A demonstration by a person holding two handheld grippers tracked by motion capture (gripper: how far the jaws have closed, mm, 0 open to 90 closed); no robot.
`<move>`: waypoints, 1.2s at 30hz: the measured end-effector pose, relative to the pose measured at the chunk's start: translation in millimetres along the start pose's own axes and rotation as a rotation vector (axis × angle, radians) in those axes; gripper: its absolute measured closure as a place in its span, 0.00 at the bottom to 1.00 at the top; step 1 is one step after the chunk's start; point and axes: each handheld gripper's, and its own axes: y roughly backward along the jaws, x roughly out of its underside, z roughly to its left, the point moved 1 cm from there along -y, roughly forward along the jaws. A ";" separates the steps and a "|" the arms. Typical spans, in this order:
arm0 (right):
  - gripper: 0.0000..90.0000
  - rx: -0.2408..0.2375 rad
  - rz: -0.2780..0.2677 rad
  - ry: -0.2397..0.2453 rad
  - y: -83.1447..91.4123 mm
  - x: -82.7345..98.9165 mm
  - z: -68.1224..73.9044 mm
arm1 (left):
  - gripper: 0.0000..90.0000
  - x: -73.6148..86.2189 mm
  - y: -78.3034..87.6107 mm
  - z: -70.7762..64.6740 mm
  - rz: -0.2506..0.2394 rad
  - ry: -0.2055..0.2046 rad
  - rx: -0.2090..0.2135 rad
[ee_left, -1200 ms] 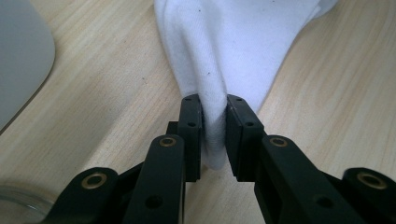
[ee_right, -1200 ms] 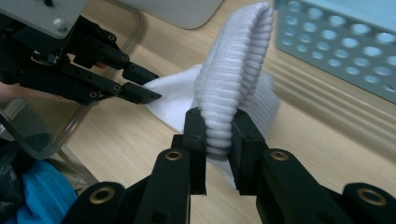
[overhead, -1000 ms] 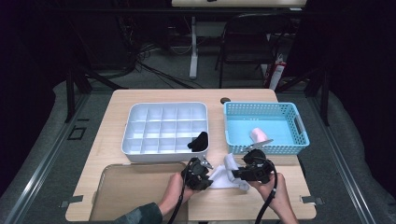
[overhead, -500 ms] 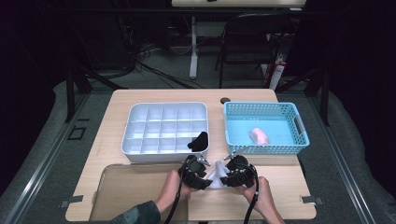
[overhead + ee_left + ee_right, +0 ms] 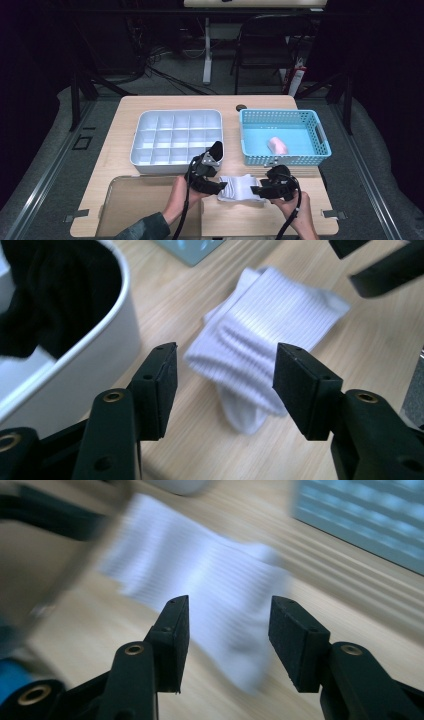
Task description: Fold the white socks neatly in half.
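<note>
Left gripper view: white ribbed sock (image 5: 265, 345) lies folded on the table (image 5: 165, 300).

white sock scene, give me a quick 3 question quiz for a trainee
1. True or false: the white sock lies folded on the wooden table, with neither gripper clamped on it.
2. What lies in the blue basket? A) a pink item B) a black sock C) a white sock
3. Fill in: the black item sits in a corner compartment of the white ______ tray.

Key
1. True. The left gripper and right gripper have just been opening, and their pads stand clear of the sock.
2. A, the pink item.
3. Divided (compartment).
</note>
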 end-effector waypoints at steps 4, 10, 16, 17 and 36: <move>0.56 0.024 -0.008 -0.110 -2.4 13.8 -18.8 | 0.42 0.3 -10.8 -2.8 0.038 0.011 -0.003; 0.52 -0.023 0.037 -0.196 -18.1 22.3 -29.2 | 0.36 11.6 -24.0 10.4 0.098 0.096 0.059; 0.53 -0.084 0.099 -0.219 -33.7 23.2 -29.9 | 0.45 16.9 -33.1 4.4 0.138 0.075 0.079; 0.55 -0.084 0.096 -0.218 -35.7 22.6 -29.1 | 0.49 17.9 -34.4 3.8 0.141 0.071 0.080; 0.94 -0.062 0.048 -0.133 -22.4 13.5 -12.5 | 0.84 24.4 -44.2 -2.4 0.132 0.032 0.098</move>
